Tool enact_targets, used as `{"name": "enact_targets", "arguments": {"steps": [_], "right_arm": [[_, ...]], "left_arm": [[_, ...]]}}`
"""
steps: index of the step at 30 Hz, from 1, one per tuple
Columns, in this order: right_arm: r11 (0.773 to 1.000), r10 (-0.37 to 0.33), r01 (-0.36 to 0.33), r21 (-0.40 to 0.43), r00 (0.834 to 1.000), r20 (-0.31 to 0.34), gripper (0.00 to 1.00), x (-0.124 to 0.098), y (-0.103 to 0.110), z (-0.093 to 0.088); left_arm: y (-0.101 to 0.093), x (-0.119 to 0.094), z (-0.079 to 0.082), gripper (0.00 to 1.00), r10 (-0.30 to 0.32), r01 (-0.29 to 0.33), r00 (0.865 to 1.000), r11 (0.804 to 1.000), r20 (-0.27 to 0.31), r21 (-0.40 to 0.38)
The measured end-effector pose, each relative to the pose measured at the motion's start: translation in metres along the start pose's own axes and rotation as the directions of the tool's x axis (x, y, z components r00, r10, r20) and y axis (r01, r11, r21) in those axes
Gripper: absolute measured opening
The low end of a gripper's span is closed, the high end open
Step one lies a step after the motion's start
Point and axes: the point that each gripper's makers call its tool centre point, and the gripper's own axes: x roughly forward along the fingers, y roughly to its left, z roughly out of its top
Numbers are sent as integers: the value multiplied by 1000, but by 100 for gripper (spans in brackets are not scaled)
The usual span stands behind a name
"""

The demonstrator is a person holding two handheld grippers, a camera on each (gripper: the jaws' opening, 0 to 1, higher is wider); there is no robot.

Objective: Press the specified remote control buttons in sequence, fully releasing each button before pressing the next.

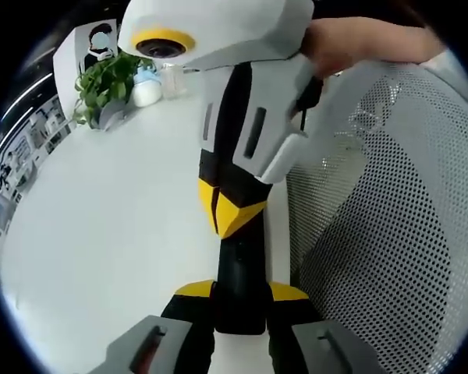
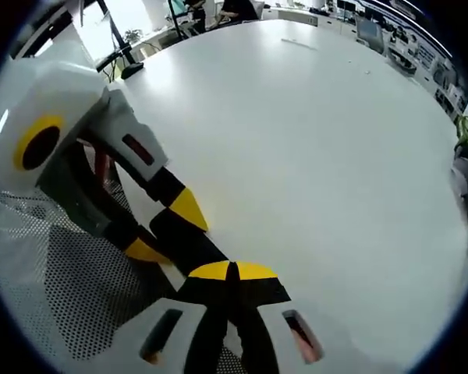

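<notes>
Remote control [image 1: 238, 261], pinched by left gripper [image 1: 240, 294], apparently mid-press under right gripper [image 2: 232, 271], jaws pressed together; presses completed cannot be told.

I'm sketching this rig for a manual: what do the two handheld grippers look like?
Both match. The left gripper has a grey base and black jaws with yellow bands. The right gripper looks the same, and its body, seen in the left gripper view, is white with black panels and a yellow wedge. A bare hand grips it.
</notes>
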Motion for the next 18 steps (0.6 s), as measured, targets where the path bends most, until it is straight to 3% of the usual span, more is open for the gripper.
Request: {"name": "enact_targets", "arguments": {"steps": [18], "right_arm": [[998, -2, 3, 58, 1000, -19, 0, -2, -1, -2]], "left_arm": [[0, 0, 0, 24, 6, -6, 1000, 1000, 10, -4]]}}
